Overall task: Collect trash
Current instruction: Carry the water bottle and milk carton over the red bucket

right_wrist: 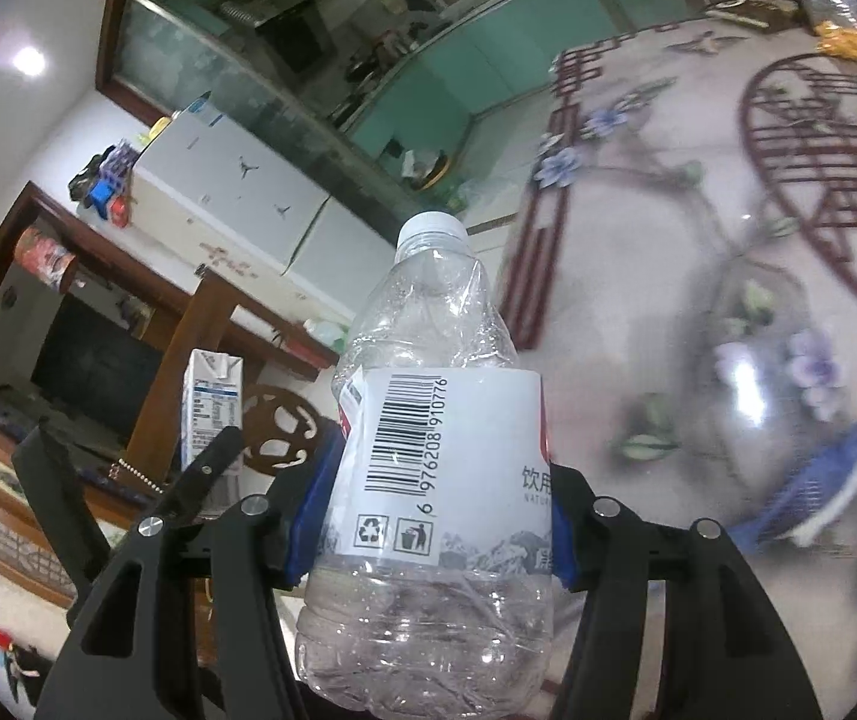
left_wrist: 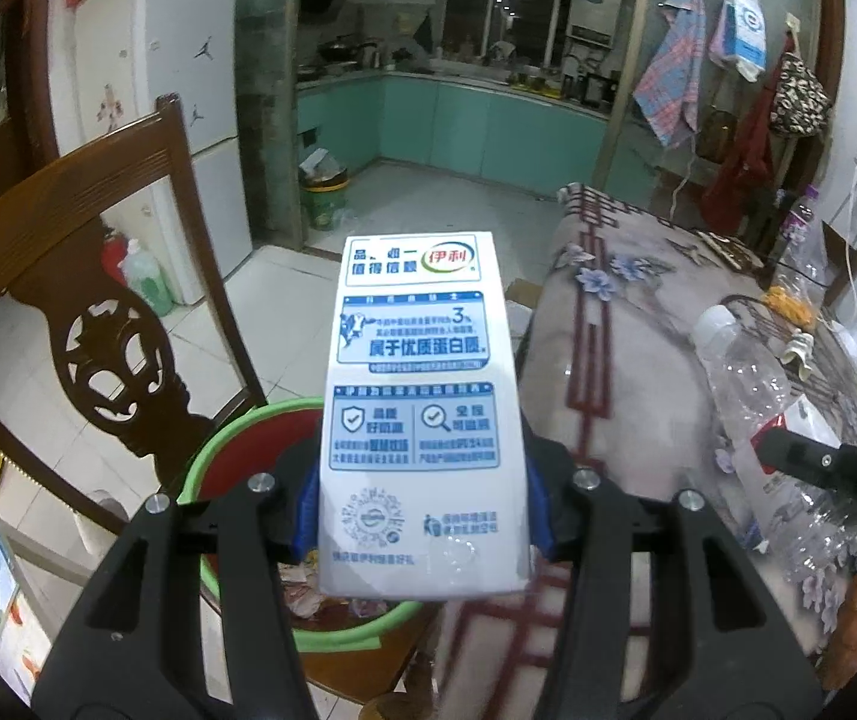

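The left hand-held gripper (left_wrist: 422,516) is clamped on a white milk carton (left_wrist: 413,414), which is gripped across its lower part by the blue pads and held lengthwise, pointing away from the camera. Just below and behind the carton, a green-rimmed basin (left_wrist: 236,420) is seen resting on a wooden chair (left_wrist: 86,300); scraps of paper litter appear to lie in it already, so it is judged to be the collecting bin.

The right hand-held gripper (right_wrist: 428,516) is closed around a clear plastic bottle (right_wrist: 428,480), capped and dented, and held by its labelled middle. The same bottle is visible at the right of the left wrist view, above the flowered surface (left_wrist: 656,396). In the right wrist view the carton (right_wrist: 212,414) is seen to the left, held by the other gripper.

Both pieces of trash are therefore lifted but not yet dropped. The carton is poised over or just beside the basin, and its release looks to be the step in hand; the bottle is farther off and would have to be carried across. More items are left on the surface beyond: another clear bottle (left_wrist: 800,228) at the far edge, an orange wrapper (left_wrist: 788,300) and a small crumpled scrap (left_wrist: 797,351).
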`<state>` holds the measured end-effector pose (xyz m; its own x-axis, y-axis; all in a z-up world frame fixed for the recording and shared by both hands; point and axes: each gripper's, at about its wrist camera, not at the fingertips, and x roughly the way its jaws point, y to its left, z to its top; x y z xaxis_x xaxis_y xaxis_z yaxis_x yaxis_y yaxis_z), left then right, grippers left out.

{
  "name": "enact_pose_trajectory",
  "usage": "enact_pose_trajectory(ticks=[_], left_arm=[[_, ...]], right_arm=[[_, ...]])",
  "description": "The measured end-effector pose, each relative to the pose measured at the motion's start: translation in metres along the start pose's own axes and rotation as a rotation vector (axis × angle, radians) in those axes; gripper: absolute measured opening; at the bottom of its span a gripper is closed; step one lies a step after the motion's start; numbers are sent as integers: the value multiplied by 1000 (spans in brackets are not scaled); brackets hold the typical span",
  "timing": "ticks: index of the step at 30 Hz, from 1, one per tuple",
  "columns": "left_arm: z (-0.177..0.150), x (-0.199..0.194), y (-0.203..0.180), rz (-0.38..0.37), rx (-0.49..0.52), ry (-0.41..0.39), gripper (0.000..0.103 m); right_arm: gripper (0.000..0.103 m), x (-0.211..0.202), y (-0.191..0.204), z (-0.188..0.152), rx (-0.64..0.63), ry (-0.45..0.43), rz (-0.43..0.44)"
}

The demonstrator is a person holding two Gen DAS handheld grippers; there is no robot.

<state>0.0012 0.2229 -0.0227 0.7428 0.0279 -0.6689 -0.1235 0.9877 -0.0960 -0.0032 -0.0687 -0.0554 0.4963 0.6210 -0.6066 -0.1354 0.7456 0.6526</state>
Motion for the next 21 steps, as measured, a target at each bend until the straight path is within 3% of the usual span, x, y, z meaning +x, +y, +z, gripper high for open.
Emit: enact_pose_trajectory(ticks=[12,21], left_arm=[[0,1,33,68,-68,0,50],[-4,8,53,106,-115,34,50]], right_arm=[[56,49,61,6,-81,53,83],[56,89,85,3,-118,118,63]])
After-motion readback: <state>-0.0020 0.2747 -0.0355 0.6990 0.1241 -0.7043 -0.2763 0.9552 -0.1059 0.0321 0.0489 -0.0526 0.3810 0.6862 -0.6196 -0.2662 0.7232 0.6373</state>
